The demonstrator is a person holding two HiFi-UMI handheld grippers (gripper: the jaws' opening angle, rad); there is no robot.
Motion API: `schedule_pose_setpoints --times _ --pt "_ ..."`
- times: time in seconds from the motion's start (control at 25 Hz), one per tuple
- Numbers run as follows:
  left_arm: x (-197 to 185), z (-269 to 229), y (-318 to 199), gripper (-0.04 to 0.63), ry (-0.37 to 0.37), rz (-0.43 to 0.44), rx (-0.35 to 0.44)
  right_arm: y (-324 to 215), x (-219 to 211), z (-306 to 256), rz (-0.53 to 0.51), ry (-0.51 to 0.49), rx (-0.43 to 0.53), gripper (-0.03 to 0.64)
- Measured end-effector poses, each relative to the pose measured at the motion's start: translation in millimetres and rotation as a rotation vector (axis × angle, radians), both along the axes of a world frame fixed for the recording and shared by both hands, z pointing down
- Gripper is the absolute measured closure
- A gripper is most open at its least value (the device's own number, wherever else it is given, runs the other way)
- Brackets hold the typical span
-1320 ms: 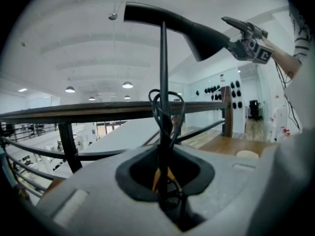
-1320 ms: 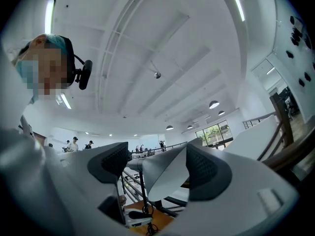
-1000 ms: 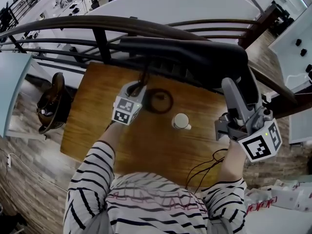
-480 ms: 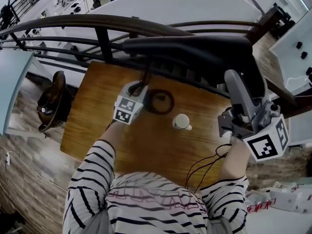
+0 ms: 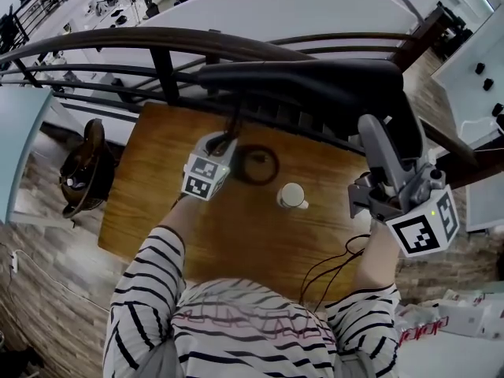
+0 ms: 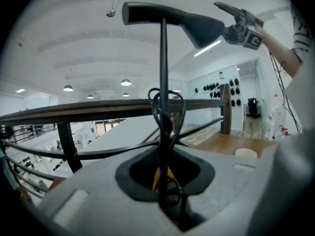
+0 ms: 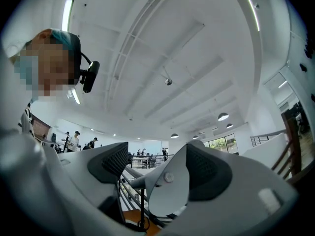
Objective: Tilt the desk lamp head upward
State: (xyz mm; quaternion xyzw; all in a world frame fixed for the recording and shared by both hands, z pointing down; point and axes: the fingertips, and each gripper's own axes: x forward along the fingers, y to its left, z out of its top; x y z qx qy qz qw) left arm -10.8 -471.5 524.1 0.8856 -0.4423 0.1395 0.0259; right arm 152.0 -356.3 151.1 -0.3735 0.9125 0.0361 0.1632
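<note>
The left gripper point(image 5: 221, 143) was clenched on the thin dark pole point(image 6: 163, 68) of the desk lamp, low down, where a dark cable point(image 6: 176, 107) was looped around this pole. In the left gripper view the pole rose straight up from between the closed jaws. The right gripper point(image 7: 158, 170) was raised at the wide end of the long black lamp head point(image 5: 315, 81) with its jaws apart. In the right gripper view the head stood between them and lay against the pad at that view's right, while a gap showed before the other pad, so the head was not squeezed. The lamp head sat about level on top of the pole, above the brown wooden table point(image 5: 150, 211), with its wide end toward the right gripper. On the table, just beside the left gripper, lay a dark ring point(image 5: 257, 164), and near it a small pale round object point(image 5: 292, 196). Thin dark wires point(image 5: 331, 266) lay at the near edge of the table, by the right forearm. Behind the table ran a dark curved railing point(image 5: 161, 61). The person wore black-and-white striped sleeves point(image 5: 146, 290).
</note>
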Motion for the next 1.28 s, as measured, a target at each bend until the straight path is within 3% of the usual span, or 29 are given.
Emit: schedule_pose_setpoints --times 0.16,0.32,0.52,0.8,1.28 --pt "5.0 -0.2 6.4 0.534 -0.030 0.033 -0.008 11.2 8.3 -0.1 0.018 -0.023 0.029 0.264" --pt "3.5 5.9 14.8 0.462 -0.077 0.054 -0.027 17.6 7.7 2.4 0.045 0.007 0.031 0.264" --pt "-1.0 0.7 28.4 0.423 -0.083 0.022 -0.003 28.9 13.1 20.1 0.084 0.012 -0.014 0.265" --pt "-12.4 -22.2 64.6 0.413 -0.042 -0.009 0.028 61.1 18.3 40.9 0.132 0.003 -0.063 0.281" --pt "-20.9 -82.4 165.6 0.382 0.074 0.083 0.116 132.8 0.6 104.0 0.232 -0.022 -0.182 0.301"
